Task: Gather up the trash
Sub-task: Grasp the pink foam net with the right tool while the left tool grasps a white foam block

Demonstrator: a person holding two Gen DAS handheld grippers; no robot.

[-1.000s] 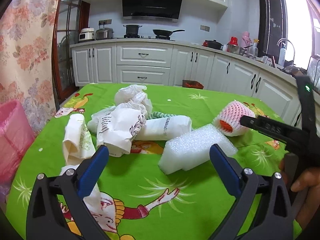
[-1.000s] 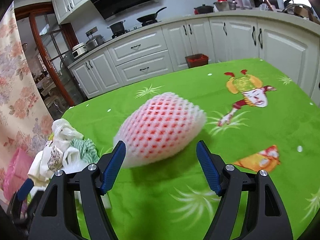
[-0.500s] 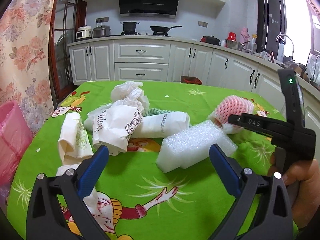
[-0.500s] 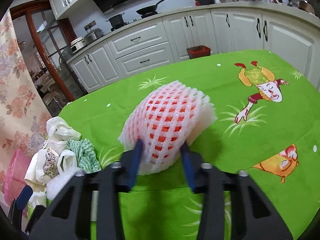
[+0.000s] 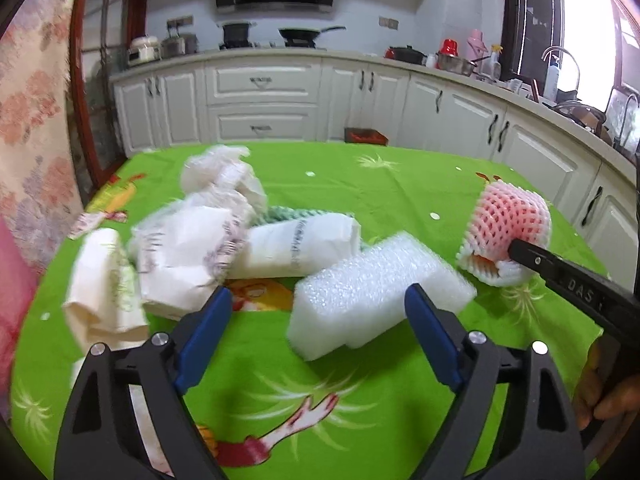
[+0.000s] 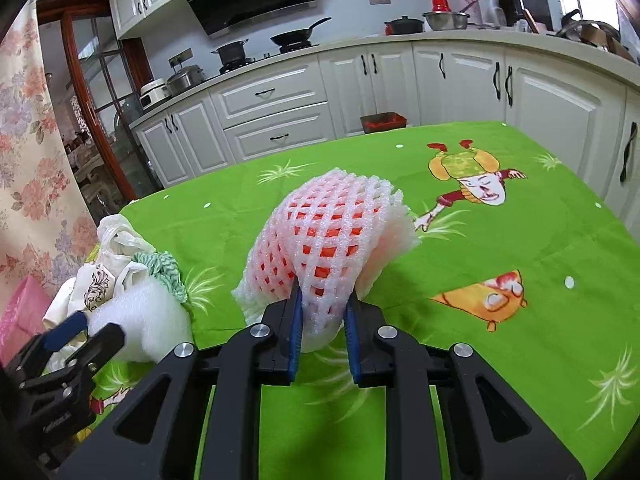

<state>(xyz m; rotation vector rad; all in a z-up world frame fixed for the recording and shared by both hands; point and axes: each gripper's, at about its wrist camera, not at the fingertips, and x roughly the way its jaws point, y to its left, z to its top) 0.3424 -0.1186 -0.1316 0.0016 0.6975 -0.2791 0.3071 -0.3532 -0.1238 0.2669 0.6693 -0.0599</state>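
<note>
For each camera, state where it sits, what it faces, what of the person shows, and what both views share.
Left wrist: on the left hand-held gripper, jaws closing around the white bubble-wrap foam block, not pressing; fingers of the person's other hand show.
Right wrist: on the right hand-held gripper, jaws closing, pinching the pink foam fruit net; no hand shows.
Shared: green cartoon tablecloth, foam block, net, crumpled white bags, each other's gripper.

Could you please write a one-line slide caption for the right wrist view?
Right gripper closing its fingers on a pink foam fruit net over the green tablecloth.
</note>
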